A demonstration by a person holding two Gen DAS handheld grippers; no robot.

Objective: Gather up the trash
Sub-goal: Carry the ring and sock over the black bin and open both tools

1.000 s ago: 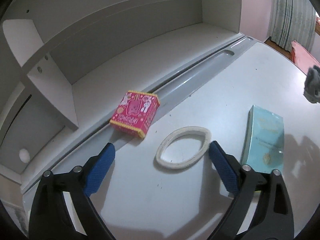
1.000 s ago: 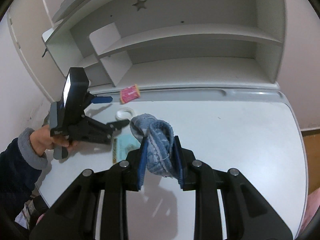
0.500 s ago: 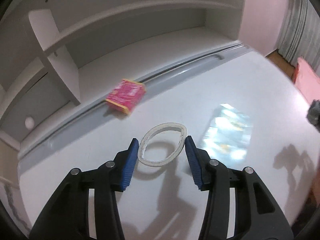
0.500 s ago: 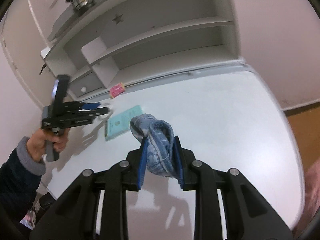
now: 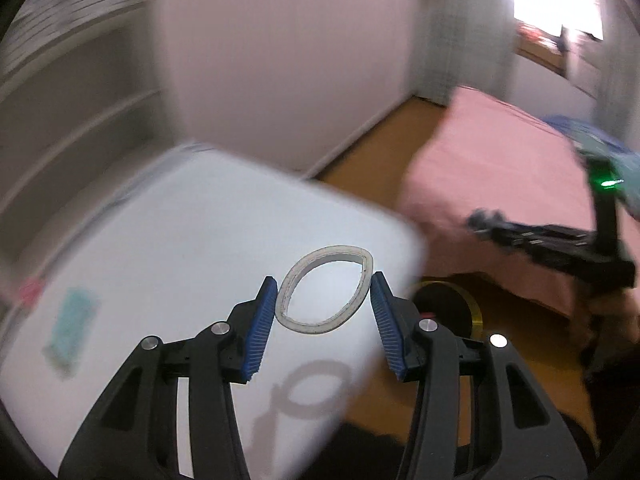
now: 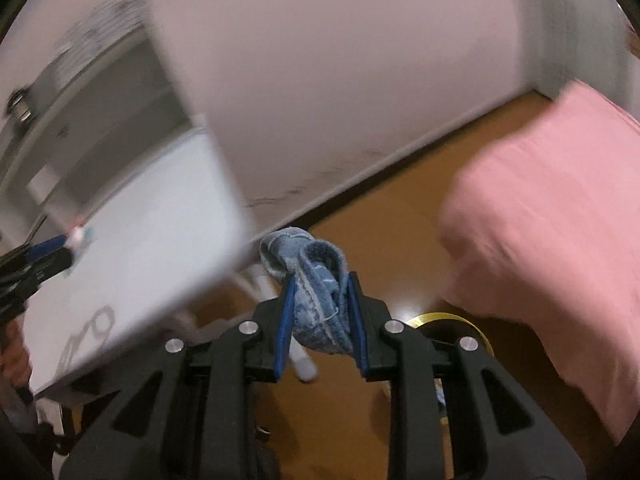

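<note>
Ring [image 5: 326, 289] between left jaws, cloth [image 6: 318, 304] clamped — right

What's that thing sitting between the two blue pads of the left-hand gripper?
A white ring, squeezed into an oval between the left gripper's blue pads, which have just been closing. The left wrist view shows it.

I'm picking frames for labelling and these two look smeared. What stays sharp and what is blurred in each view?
Left wrist view: the left gripper and the white ring it holds are crisp; the desk, wall and pink bed are motion-smeared, and the window is blown out. Right wrist view: the right gripper and blue cloth are sharp, the background streaked.
</note>
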